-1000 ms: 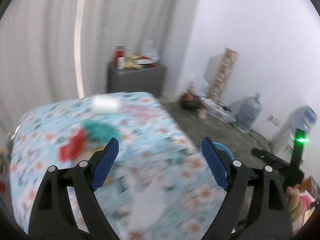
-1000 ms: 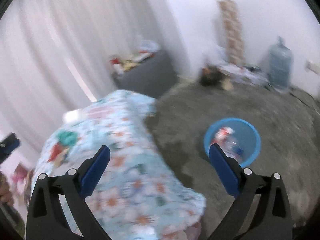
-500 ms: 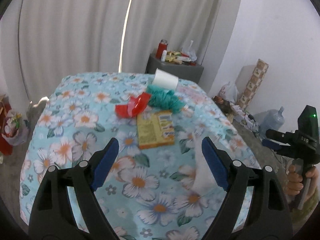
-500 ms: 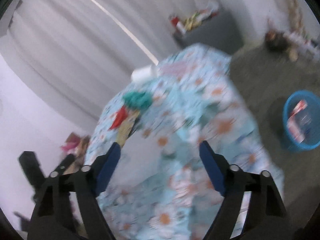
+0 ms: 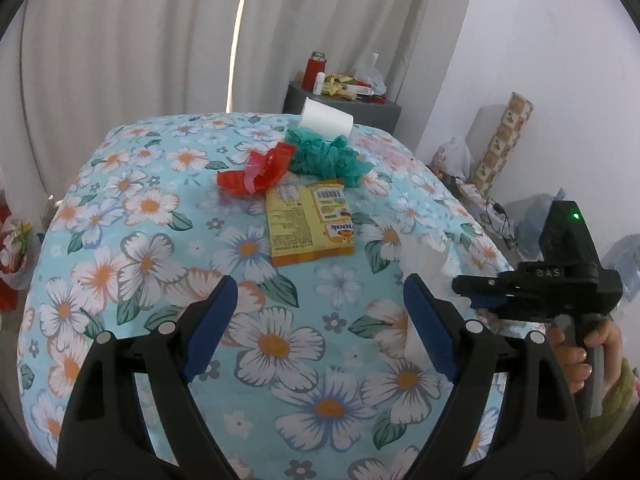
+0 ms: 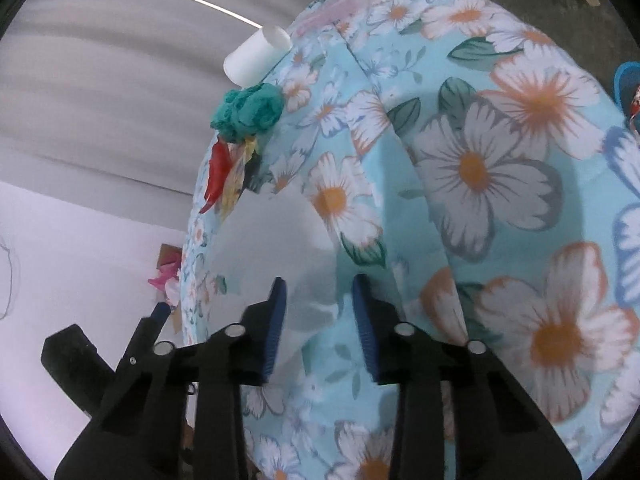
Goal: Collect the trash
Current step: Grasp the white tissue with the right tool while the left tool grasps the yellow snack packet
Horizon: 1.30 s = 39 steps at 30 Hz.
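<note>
The right gripper (image 6: 318, 312) has its jaws apart around a thin translucent plastic sheet (image 6: 276, 236) lying at the table's edge. The left gripper (image 5: 320, 312) hangs wide open over the floral tablecloth (image 5: 120, 216), short of the yellow snack packet (image 5: 308, 220), red wrapper (image 5: 256, 172), teal netting (image 5: 324, 156) and tipped white paper cup (image 5: 326, 120).

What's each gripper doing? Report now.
Left gripper: open, empty, over the table.
Right gripper: part closed around the white sheet; grip cannot be told.

pale pleated curtains (image 5: 140, 40), white wall (image 5: 540, 40), grey cabinet (image 5: 344, 108), floral-clothed table (image 5: 160, 240)
</note>
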### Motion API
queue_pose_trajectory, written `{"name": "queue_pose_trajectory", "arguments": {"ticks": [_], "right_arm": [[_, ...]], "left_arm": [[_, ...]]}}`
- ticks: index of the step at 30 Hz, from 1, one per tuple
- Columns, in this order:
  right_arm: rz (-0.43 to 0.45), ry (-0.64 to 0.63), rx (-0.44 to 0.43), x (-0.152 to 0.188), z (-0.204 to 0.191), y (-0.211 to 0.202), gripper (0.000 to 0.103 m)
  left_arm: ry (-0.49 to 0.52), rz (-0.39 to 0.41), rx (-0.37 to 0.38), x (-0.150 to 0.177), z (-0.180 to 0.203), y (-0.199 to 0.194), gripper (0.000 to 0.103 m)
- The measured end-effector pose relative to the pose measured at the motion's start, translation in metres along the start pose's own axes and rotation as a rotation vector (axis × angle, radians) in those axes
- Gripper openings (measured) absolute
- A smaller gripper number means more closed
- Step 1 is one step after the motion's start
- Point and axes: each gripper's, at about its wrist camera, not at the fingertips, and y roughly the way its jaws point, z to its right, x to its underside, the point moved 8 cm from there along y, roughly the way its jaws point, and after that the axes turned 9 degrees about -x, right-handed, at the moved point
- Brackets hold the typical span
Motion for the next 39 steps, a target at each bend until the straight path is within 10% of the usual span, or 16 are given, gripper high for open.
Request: {"name": "queue_pose_trajectory", "arguments": {"ticks": [3,18,26,39], "right_arm": [[0.008,0.014,-0.004,-0.006,0.004,0.002,0.006],[0.138,-0.009,0.006,-0.012,0.019,-0.073,0.003],[0.145,0.036,-0.015,-0.009,0.032,-0.079,0.003],[0.14,0.042,-0.034,-0.006,0.032,-0.08,0.003]], "left_arm": [[0.001,-0.008,0.003,0.0,0.002,0.006,0.08],[0.132,-0.065,-0.023,-0.024,0.032,0.067,0.074],[0.327,-0.145,-0.171,-0.022,0.051,0.128,0.063],[0.24,-0.144,-0.151,-0.026,0.044,0.122,0.013]]}}
